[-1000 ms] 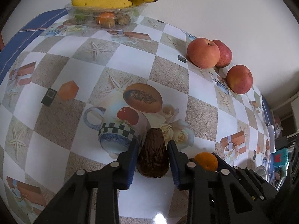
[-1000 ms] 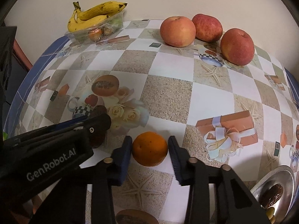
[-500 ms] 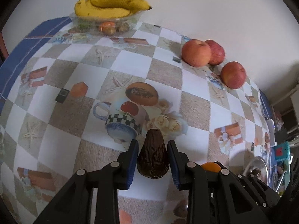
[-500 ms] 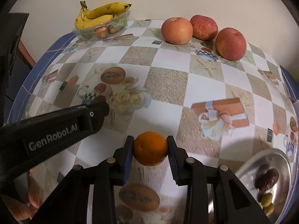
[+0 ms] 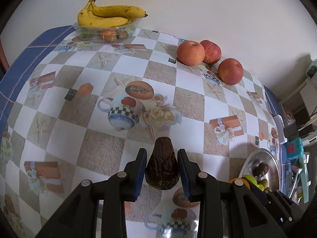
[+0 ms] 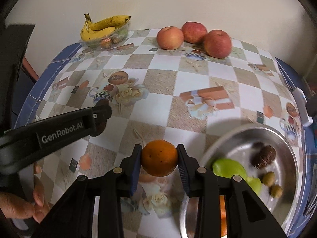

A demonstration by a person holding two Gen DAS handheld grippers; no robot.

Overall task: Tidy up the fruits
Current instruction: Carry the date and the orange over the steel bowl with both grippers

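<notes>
My left gripper (image 5: 162, 171) is shut on a dark brown avocado (image 5: 162, 166) and holds it above the patterned tablecloth. My right gripper (image 6: 159, 165) is shut on an orange (image 6: 159, 157), lifted above the table just left of a steel bowl (image 6: 285, 138). The bowl holds a green fruit (image 6: 227, 167), a dark avocado (image 6: 264, 156) and small olives (image 6: 269, 177). In the left wrist view the bowl (image 5: 274, 158) lies at the lower right. The left gripper's body (image 6: 59, 127) crosses the left of the right wrist view.
Three apples (image 5: 191, 53) (image 6: 217, 43) sit at the table's far side by the wall. A clear tray (image 5: 126, 27) with bananas (image 5: 107, 16) and small fruits stands at the far left. Clutter (image 5: 293, 146) lies past the table's right edge.
Both grippers have risen and pulled back with their fruit. The right gripper has moved toward the steel bowl, which now fills more of its view.
</notes>
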